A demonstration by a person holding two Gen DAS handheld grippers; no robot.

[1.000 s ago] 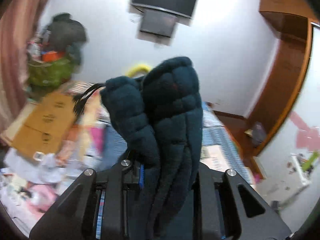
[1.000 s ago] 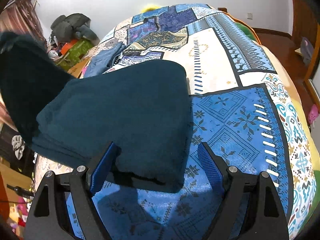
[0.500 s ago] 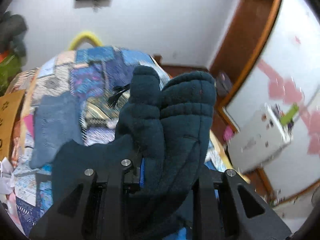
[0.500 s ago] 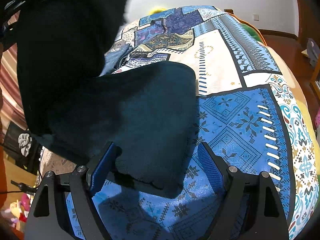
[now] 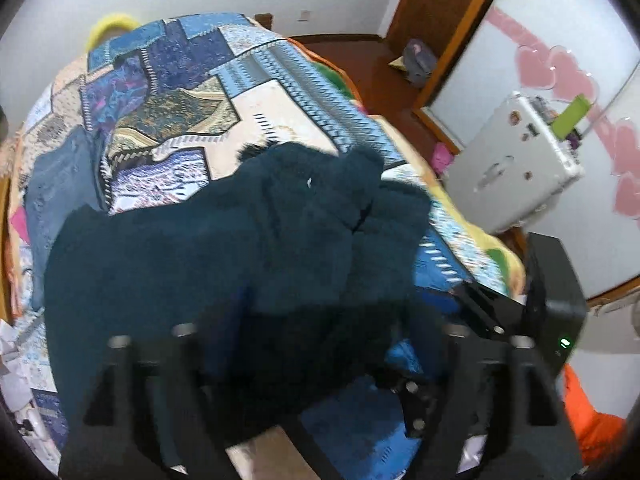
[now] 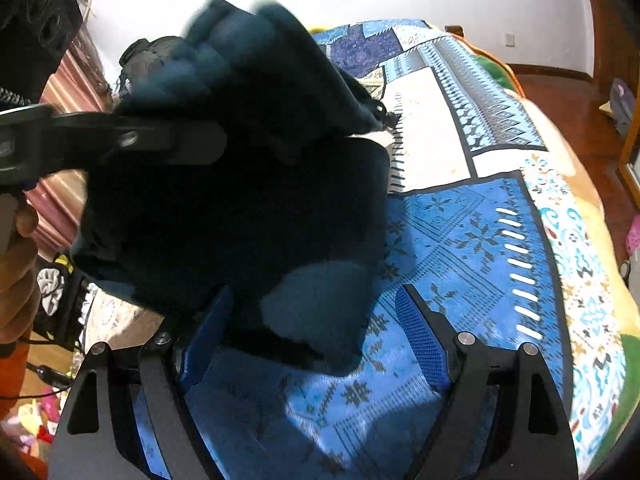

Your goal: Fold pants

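The dark teal fleece pants (image 5: 224,248) lie partly folded on the patchwork bedspread (image 5: 280,112). My left gripper (image 5: 312,344) has its jaws spread wide, and the bunched end of the pants lies loose over the folded part in front of it. In the right wrist view the left gripper (image 6: 160,140) hovers over the pants (image 6: 248,208). My right gripper (image 6: 312,320) is open, its blue pads (image 6: 420,332) either side of the near corner of the pants, low over the bed.
A folded pair of jeans (image 5: 60,184) lies on the bed's far left. A white appliance (image 5: 516,164) and a wooden door frame (image 5: 452,52) stand right of the bed. Clutter and a plush toy (image 6: 148,56) sit at the left.
My left gripper has swung the held end of the pants over and down onto the folded part and has opened. The right gripper has stayed open at the near corner.
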